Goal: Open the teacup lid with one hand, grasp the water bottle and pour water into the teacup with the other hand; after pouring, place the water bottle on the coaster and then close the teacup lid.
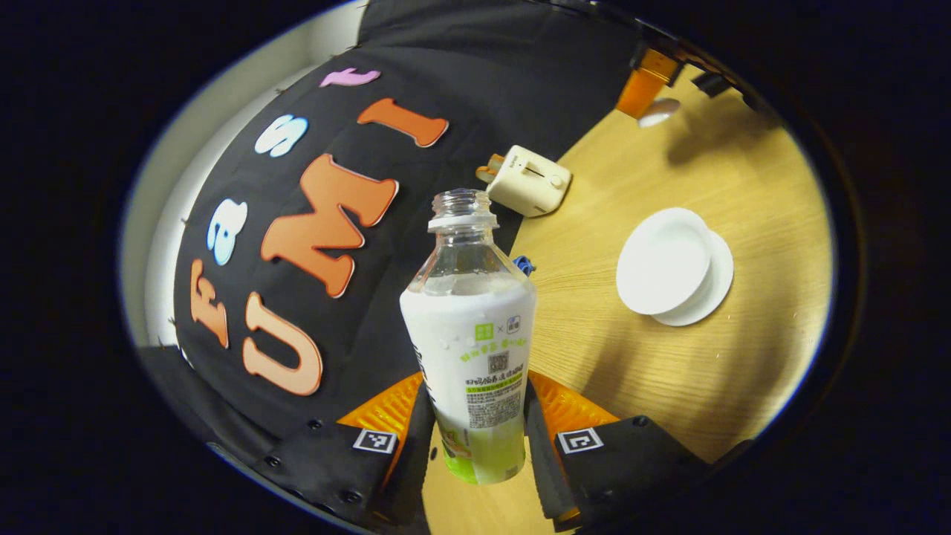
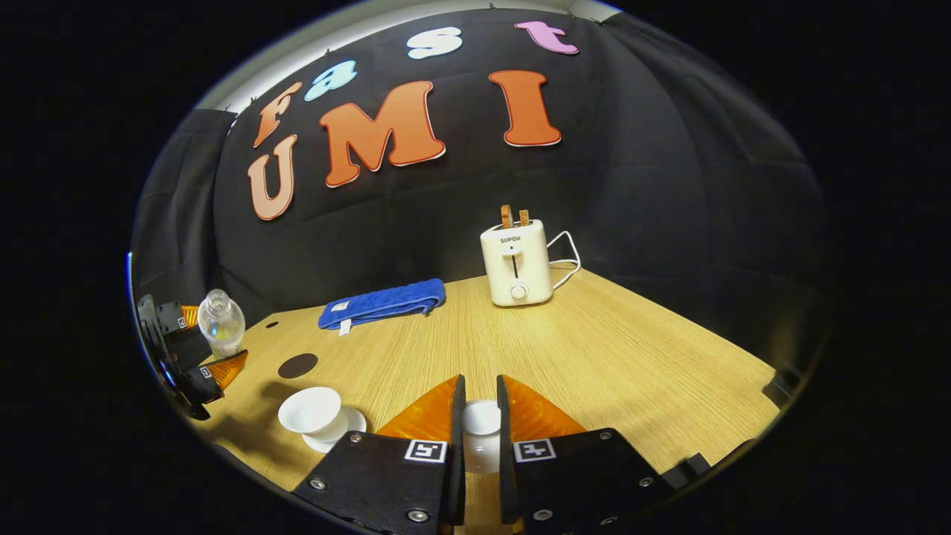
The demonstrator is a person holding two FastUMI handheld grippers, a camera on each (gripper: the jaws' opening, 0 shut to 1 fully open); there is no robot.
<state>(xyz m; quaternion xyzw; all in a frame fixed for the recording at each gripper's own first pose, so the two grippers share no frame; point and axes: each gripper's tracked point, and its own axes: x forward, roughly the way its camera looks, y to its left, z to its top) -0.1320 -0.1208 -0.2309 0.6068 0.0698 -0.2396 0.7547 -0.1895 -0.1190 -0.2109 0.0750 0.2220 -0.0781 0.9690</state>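
My left gripper point(image 1: 475, 401) is shut on the water bottle point(image 1: 469, 327), which has no cap and holds water up to its shoulder. To its right, the white teacup point(image 1: 665, 269) stands open on its saucer on the wooden table. In the right gripper view my right gripper point(image 2: 481, 420) is shut on the white teacup lid point(image 2: 481, 417), held above the table, right of the teacup point(image 2: 310, 411). The bottle point(image 2: 221, 321) and the left gripper point(image 2: 189, 349) show at the far left, beyond the cup. A dark round coaster point(image 2: 297, 365) lies behind the cup.
A cream toaster point(image 2: 516, 264) with its cord stands at the back of the table point(image 2: 631, 357), also seen as the toaster point(image 1: 527, 180). A folded blue cloth point(image 2: 383, 303) lies along the back left. The black cloth wall closes the far side.
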